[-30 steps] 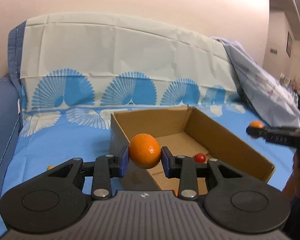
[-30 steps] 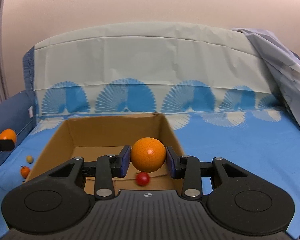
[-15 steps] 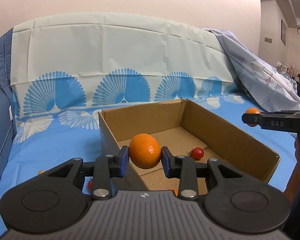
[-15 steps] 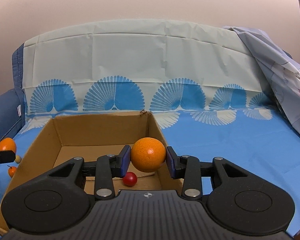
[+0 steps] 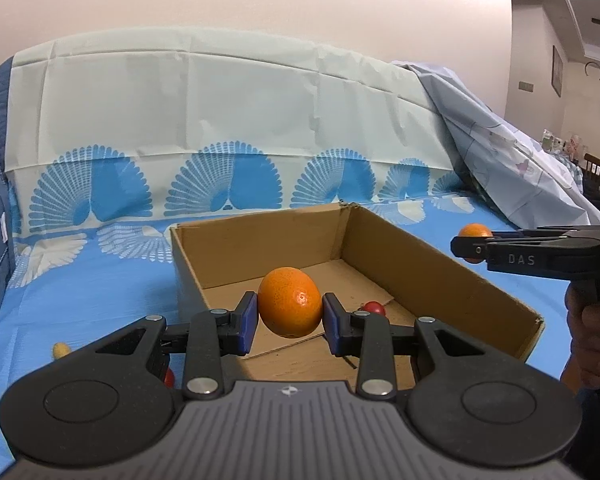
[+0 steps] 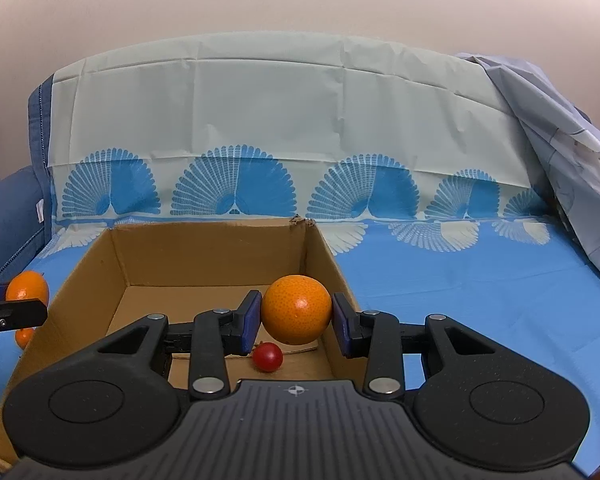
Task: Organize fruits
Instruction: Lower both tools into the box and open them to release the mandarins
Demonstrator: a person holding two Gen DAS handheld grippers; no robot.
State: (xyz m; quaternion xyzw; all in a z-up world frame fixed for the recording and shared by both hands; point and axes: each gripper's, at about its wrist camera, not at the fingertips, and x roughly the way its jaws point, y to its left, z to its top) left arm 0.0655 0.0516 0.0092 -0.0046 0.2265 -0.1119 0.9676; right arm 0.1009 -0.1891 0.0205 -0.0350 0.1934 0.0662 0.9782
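My left gripper (image 5: 289, 320) is shut on an orange (image 5: 289, 302) and holds it over the left side of an open cardboard box (image 5: 256, 240). My right gripper (image 6: 296, 320) is shut on a second orange (image 6: 296, 309), held over the right side of the same box (image 6: 204, 248). A small red tomato (image 6: 267, 356) lies on the box floor; it also shows in the left wrist view (image 5: 374, 307). The right gripper appears in the left wrist view (image 5: 466, 246) and the left one at the right wrist view's left edge (image 6: 20, 312).
The box sits on a blue and white patterned sheet (image 6: 460, 280) over a sofa. A small yellow fruit (image 5: 61, 348) and a red one (image 5: 169, 377) lie on the sheet left of the box. A small orange fruit (image 6: 23, 337) lies there too. A pale cloth (image 5: 512, 168) is heaped at right.
Both grippers have moved in over the box with their oranges still held. The box now fills more of each view.
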